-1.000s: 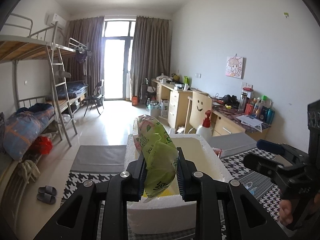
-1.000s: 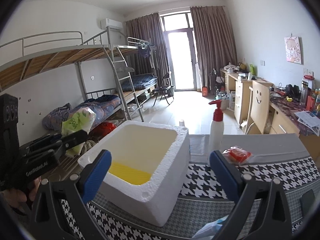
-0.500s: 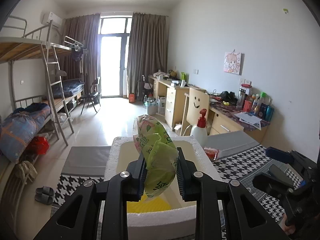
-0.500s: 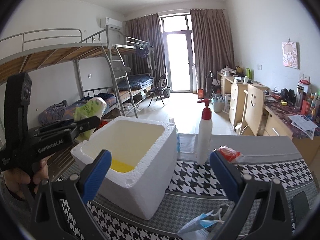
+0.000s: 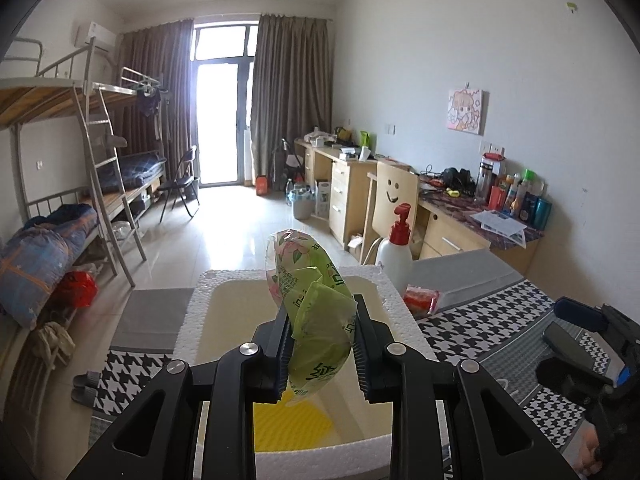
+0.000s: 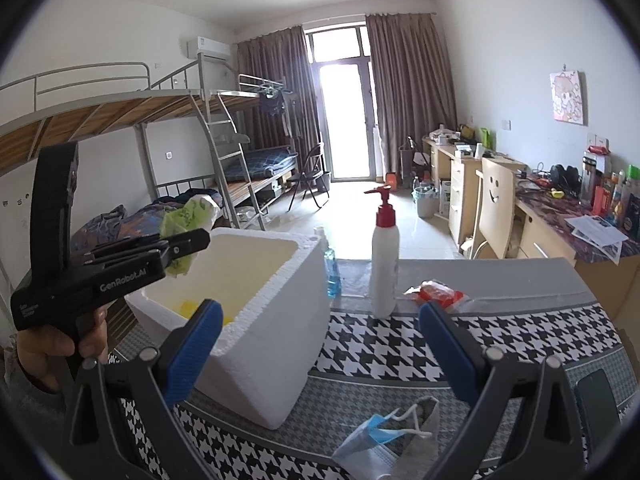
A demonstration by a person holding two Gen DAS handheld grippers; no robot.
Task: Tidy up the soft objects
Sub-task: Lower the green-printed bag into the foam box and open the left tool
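Observation:
My left gripper (image 5: 320,344) is shut on a green tissue pack (image 5: 316,304) and holds it over the open white foam box (image 5: 200,300). A yellow item (image 5: 292,426) lies on the box floor. In the right wrist view the left gripper (image 6: 188,246) with the tissue pack (image 6: 188,210) hangs above the box (image 6: 264,344) at the left. My right gripper (image 6: 320,344) is open and empty, above the houndstooth table. A blue face mask (image 6: 384,440) lies on the table just below it.
A white pump bottle with red top (image 6: 384,264) stands right of the box, a blue bottle (image 6: 331,268) behind it. A red packet (image 6: 438,294) lies on the houndstooth tablecloth (image 6: 392,352). A dark phone (image 6: 596,400) lies far right.
My left gripper moved forward and up over the foam box with the tissue pack. My right gripper pulled back and rose, so the face mask came into view.

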